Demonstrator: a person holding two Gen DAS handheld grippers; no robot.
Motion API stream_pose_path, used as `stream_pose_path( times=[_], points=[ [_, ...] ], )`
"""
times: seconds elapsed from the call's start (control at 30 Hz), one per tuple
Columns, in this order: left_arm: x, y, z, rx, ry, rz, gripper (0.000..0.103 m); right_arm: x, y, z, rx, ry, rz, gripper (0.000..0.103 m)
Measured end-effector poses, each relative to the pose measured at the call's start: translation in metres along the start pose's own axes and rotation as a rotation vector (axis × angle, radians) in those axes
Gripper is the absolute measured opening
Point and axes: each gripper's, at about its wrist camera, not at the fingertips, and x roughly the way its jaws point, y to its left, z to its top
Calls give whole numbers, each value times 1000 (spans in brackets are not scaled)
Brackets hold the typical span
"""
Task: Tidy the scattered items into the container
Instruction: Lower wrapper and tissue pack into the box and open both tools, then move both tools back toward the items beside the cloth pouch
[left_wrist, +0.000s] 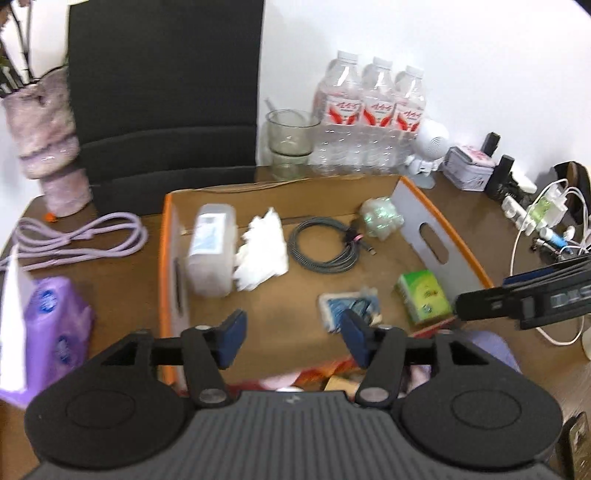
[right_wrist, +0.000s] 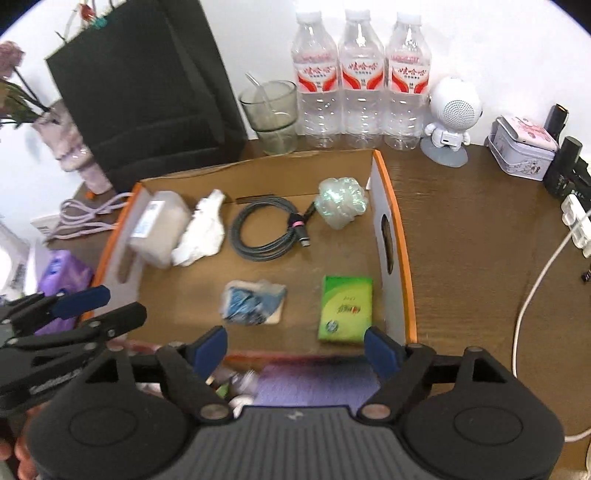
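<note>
Brown wood desk (right_wrist: 461, 236) against a white wall carries the work. Both grippers hover over the near edge of the cardboard box (right_wrist: 395, 236), empty: the left gripper (left_wrist: 291, 338) has its blue pads apart with nothing between them, and the right gripper (right_wrist: 297, 347) stands wider still, also bare.

Just beyond them, inside the box, lie a blue crumpled packet (right_wrist: 253, 302), a green tissue pack (right_wrist: 345, 308), a coiled grey cable (right_wrist: 264, 234), white crumpled tissue (right_wrist: 203, 236), a translucent case (right_wrist: 159, 232) and a shiny plastic wad (right_wrist: 341, 206).

Outside, to the left, a lilac cable (left_wrist: 77, 238) and a purple tissue pack (left_wrist: 55, 325) look like what remains to tidy. The left gripper is nearer; it would do well to swing left, clear the orange-edged wall, and take the pack across its narrow width. The loose cable is better pinched where several strands bunch, so that trailing loops do not snag the vase (left_wrist: 51, 147) nearby.
</note>
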Motion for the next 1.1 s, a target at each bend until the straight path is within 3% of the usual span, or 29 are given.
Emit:
stream_pose_path(
  times=[0.07, 0.17, 0.27, 0.33, 0.43, 0.6, 0.7, 0.83, 0.9, 1.03, 1.1],
  points=[
    [-13, -2, -7, 10, -33, 15, 76, -14, 4, -7, -5, -21, 19, 82],
    [-46, -12, -32, 38, -220, 80, 77, -31, 11, -23, -34, -103, 26, 87],
    [-73, -23, -76, 34, -471, 175, 88, -47, 15, -56, -72, -280, 29, 88],
    [-73, -29, -98, 32, -530, 186, 88, -51, 17, -84, -117, -431, 18, 89],
    [-62, -31, -108, 15, -490, 178, 85, -41, 24, -117, -167, -565, -21, 92],
    [-59, -23, -124, -33, -446, 176, 86, -31, 38, -131, -227, -578, -33, 91],
    [-68, -24, -174, -23, -425, 145, 94, -38, 33, -159, -165, -601, -20, 91],
    [-66, -30, -230, -43, -319, 58, 91, -38, 11, -233, -57, -635, 7, 91],
    [-61, -37, -232, 12, -294, 34, 86, -33, 4, -266, -42, -626, 9, 91],
    [-37, -53, -194, 158, -304, -53, 57, -23, 2, -284, -93, -564, 2, 75],
    [-18, -61, -172, 228, -274, -78, 56, -21, 0, -280, -78, -559, -1, 72]
  ],
)
